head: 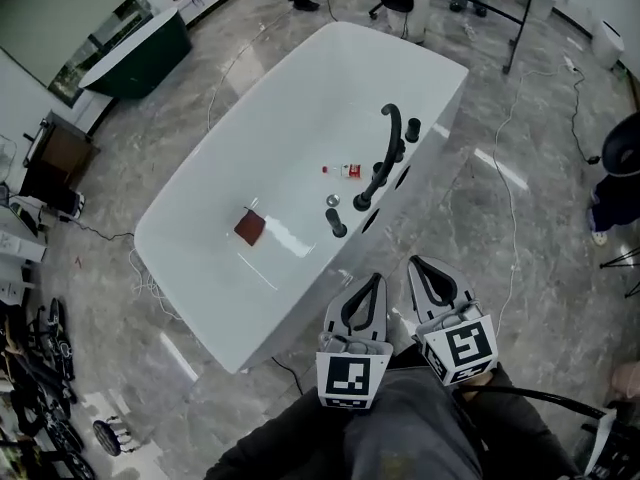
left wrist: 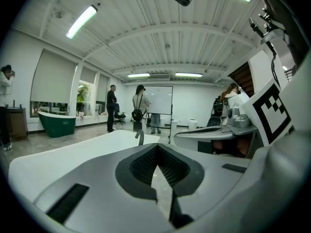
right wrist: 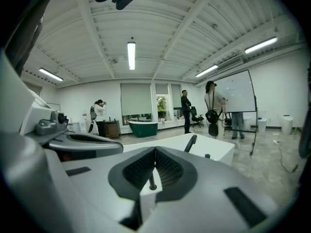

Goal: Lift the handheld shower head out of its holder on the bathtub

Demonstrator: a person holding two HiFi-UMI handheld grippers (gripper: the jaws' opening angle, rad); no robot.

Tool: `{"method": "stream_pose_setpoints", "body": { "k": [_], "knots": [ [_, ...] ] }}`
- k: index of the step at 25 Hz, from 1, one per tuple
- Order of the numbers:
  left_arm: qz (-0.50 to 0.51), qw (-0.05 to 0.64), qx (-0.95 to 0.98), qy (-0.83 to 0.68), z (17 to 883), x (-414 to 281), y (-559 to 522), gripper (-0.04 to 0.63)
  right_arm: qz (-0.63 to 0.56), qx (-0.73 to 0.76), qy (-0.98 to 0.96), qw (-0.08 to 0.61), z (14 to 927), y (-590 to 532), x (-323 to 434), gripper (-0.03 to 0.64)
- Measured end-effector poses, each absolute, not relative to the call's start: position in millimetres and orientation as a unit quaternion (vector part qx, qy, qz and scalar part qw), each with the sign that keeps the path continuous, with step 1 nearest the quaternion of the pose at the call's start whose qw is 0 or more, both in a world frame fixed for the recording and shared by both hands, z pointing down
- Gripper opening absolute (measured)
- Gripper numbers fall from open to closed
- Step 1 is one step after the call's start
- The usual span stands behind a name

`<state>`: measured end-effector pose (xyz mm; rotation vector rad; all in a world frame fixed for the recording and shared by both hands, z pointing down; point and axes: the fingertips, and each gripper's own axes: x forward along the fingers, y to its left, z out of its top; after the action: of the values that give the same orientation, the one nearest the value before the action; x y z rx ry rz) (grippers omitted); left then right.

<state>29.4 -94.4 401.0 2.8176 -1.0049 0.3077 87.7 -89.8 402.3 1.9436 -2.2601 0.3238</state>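
Straight ahead of the left gripper (head: 372, 282) and right gripper (head: 420, 266), both jaws clenched on nothing, the handheld shower head (head: 375, 180) runs lengthwise along the bathtub's (head: 260, 138) near rim.

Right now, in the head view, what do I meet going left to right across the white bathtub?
Maroon square → small red-and-white object → black knob on the rim.
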Motion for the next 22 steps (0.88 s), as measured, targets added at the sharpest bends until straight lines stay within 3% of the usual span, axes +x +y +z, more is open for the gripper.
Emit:
{"method": "stream_pose_setpoints", "body": {
  "k": [22],
  "knots": [
    [0.117,0.092,0.814,-0.561,407.4,-19.1,-222.5,0.003,0.115,0.460,-0.876,0.086,416.9,-248.0,57.8,0.003]
  ]
}}
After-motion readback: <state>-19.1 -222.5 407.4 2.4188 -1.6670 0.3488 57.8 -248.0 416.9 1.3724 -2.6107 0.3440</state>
